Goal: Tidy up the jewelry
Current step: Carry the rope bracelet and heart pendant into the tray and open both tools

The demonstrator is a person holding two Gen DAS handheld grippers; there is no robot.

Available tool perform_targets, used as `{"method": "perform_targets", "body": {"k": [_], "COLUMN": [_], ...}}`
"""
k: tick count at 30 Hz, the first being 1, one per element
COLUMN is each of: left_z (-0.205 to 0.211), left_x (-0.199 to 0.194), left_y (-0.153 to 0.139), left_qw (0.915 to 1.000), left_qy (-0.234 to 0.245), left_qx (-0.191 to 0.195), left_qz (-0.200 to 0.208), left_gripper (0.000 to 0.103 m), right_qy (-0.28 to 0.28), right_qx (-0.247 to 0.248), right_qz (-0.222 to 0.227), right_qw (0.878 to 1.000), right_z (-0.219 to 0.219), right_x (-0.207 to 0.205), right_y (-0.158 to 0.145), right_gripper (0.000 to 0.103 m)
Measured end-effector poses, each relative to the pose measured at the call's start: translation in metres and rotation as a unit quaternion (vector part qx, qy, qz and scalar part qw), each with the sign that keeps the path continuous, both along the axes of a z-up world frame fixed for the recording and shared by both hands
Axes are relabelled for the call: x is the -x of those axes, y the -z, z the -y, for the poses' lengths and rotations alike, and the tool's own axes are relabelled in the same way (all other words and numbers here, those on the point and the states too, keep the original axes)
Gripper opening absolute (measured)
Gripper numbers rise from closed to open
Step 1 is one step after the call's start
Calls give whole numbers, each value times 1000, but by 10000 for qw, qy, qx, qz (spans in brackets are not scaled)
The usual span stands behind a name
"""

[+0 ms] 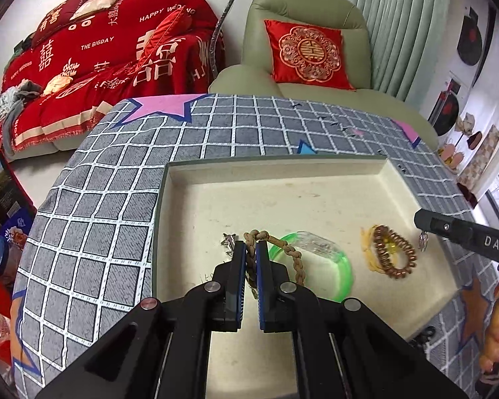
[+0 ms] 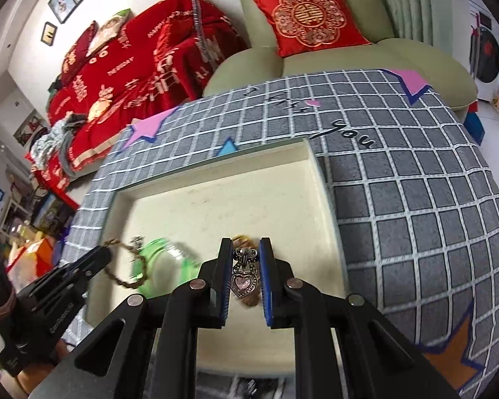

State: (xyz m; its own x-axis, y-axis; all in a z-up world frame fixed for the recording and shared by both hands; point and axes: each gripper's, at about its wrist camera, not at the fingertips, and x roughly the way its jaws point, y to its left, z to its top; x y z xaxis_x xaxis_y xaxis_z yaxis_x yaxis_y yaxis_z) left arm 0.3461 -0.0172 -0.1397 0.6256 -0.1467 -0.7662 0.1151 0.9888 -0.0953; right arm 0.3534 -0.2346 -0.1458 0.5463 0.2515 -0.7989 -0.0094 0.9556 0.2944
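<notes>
A cream tray (image 1: 276,179) lies on the grey grid cloth. My left gripper (image 1: 252,249) is shut on a brown braided cord bracelet (image 1: 296,261), which hangs over a clear green bangle (image 1: 336,266) in the tray. A small silver piece (image 1: 228,241) lies just left of the fingers. A brown bead bracelet (image 1: 394,252) with yellow cord rests further right. My right gripper (image 2: 246,249) is shut on a silver pendant with a pink heart stone (image 2: 245,277), held above the bead bracelet (image 2: 249,299). The left gripper (image 2: 106,254) and its cord (image 2: 129,266) show at the left of that view.
The grey cloth (image 1: 99,206) with coloured stars covers the table around the tray (image 2: 216,163). Behind the table stand a green armchair (image 1: 299,6) with a red cushion and a sofa under a red blanket (image 1: 116,43). A person's hand (image 1: 495,342) holds the right gripper.
</notes>
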Motion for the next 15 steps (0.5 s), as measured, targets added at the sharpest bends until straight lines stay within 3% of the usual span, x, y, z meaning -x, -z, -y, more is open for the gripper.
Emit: {"method": "perform_targets", "body": {"k": [15], "left_z": [10], "left_x": [3], "left_y": [8], "left_qw": [9988], "left_qy": [-38], "left_qx": [-479], "left_qz": [-78], "left_gripper": [17], "right_qy": [88], "right_qx": [-103], "right_qz": [-342], "right_qw": [9993], "right_z": [10], "right_x": [-10], "right_y": [33], "right_gripper": [17]}}
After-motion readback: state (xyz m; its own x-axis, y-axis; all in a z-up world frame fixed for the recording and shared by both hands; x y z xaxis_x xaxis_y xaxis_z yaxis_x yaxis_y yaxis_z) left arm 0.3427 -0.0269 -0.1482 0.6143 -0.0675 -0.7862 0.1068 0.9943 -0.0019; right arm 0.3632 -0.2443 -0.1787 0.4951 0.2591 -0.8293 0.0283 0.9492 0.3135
